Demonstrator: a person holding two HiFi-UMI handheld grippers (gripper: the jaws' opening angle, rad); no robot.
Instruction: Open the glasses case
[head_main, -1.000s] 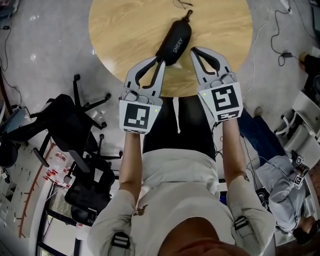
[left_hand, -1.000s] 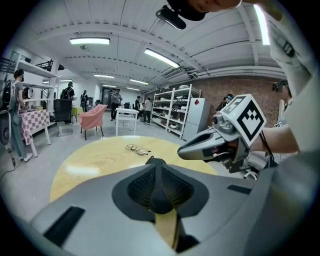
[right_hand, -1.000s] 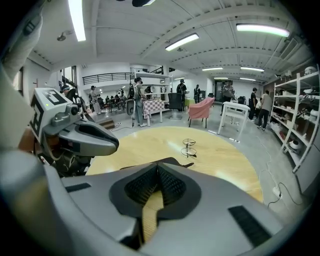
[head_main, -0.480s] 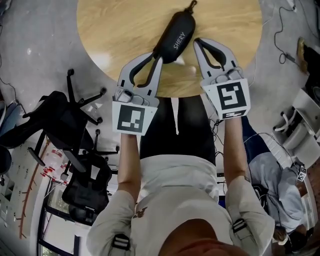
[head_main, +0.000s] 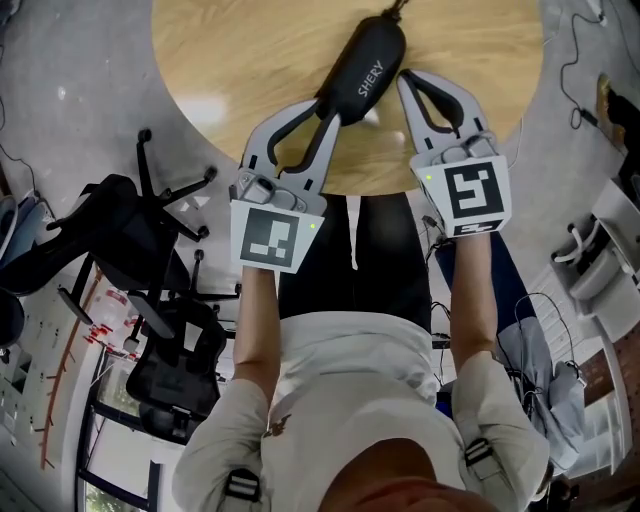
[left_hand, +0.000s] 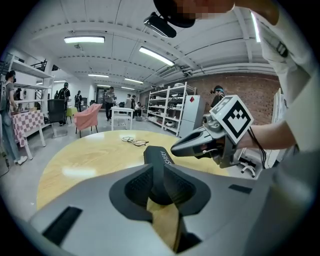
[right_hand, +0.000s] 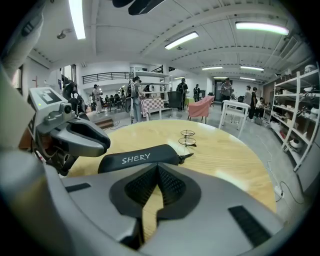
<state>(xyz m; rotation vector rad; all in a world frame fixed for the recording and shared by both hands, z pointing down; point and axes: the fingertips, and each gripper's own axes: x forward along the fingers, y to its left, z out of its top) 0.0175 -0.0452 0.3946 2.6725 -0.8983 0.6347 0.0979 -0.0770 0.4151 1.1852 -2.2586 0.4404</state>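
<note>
Count: one glasses case (head_main: 362, 70), one pair of glasses (right_hand: 188, 137), two hand-held grippers, one round wooden counter (head_main: 250, 60).

Case lies closed near the counter's near edge, running diagonally, "SHERY" face up. Glasses lie beyond it, apart.

Left hand-held gripper (head_main: 330, 112): jaws narrowly apart, just been opening; case's near end in the gap. Pad pressure not discernible.

Right hand-held gripper (head_main: 404, 78): jaws together, empty, tip just beside the case's right flank.

Two black office chairs (head_main: 120, 245) on the floor, left.
</note>
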